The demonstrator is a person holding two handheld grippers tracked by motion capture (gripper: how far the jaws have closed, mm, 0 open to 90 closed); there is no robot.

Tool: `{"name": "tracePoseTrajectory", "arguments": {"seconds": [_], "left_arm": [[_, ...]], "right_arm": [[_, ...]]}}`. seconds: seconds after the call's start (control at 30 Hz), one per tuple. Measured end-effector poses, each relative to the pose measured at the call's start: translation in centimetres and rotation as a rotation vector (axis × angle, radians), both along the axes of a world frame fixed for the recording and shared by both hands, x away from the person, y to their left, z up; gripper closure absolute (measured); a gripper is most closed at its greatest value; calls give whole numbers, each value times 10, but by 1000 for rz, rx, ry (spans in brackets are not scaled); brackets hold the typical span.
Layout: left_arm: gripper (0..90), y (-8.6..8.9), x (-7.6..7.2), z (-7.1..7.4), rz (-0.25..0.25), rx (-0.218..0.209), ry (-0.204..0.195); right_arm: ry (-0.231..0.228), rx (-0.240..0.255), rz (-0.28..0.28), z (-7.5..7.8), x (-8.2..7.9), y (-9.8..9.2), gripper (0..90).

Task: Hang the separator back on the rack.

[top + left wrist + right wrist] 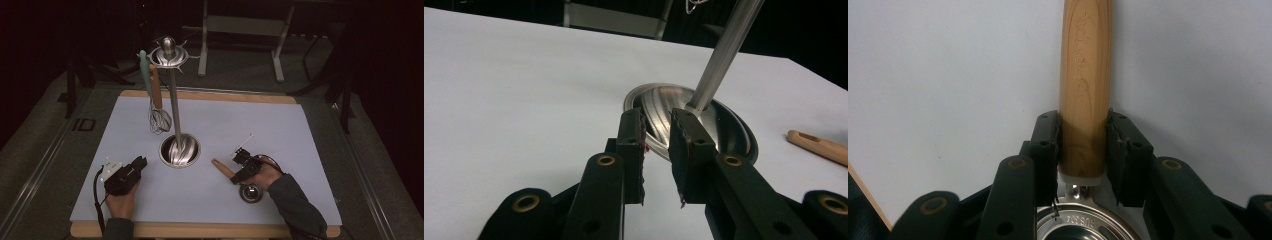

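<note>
Resting on the pale bench (300,150), your right tool (1083,150) straddles the wooden handle (1084,90) of a small metal strainer (250,192). Its jaws sit on both sides of the handle, the left touching, the right a sliver apart — not a firm grip. The strainer lies flat near your edge. Your left tool (656,150) sits partly spread and holding nothing, aimed at the round steel base (724,125) of a utensil stand (172,100) — a whisk (159,117) hangs from its top ring.
</note>
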State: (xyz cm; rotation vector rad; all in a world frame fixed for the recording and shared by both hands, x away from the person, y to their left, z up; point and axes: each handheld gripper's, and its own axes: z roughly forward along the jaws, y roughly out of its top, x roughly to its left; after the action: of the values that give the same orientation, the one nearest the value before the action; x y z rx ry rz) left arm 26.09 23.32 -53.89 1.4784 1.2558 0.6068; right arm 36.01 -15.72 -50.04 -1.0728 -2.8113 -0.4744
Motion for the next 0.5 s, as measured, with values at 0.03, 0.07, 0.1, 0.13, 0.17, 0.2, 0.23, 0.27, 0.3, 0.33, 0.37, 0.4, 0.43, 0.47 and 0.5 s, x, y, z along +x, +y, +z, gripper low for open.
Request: {"name": "tracePoseTrajectory", "arguments": {"seconds": [0.03,0.07,0.1,0.13,0.17,0.2,0.23,0.27,0.3,0.33,0.37,0.4,0.43,0.47,0.5], "left_arm": [[759,0,0,0,0,0,0],[759,0,0,0,1,-2,-1],[759,0,0,0,2,-3,0],[760,0,0,0,4,-5,-1],[759,0,0,0,4,-5,-1],[759,0,0,0,3,-7,-1],[759,0,0,0,3,-7,-1],[759,0,0,0,2,-5,-1],[759,0,0,0,2,-5,-1],[759,0,0,0,3,-6,-1],[759,0,0,0,3,-6,-1],[759,0,0,0,4,-7,-1],[759,0,0,0,4,-7,-1],[759,0,0,0,2,-2,0],[759,0,0,0,2,-2,0]], "right_arm": [[3,-9,7,0,1,1,681],[8,-24,18,1,2,3,690],[7,-27,19,1,2,4,692],[7,-30,16,1,1,4,695],[7,-30,16,1,1,4,695],[-5,-25,19,1,1,4,696],[-5,-25,19,1,1,4,696],[-9,-17,9,1,-1,3,698],[-9,-17,9,1,-1,3,698],[-12,-6,8,1,-1,3,699],[-9,1,4,1,-1,2,699],[-13,7,5,2,-1,2,699],[-15,18,3,3,-1,2,699],[-14,24,1,4,-2,2,699],[-14,24,1,4,-2,2,699]]}}
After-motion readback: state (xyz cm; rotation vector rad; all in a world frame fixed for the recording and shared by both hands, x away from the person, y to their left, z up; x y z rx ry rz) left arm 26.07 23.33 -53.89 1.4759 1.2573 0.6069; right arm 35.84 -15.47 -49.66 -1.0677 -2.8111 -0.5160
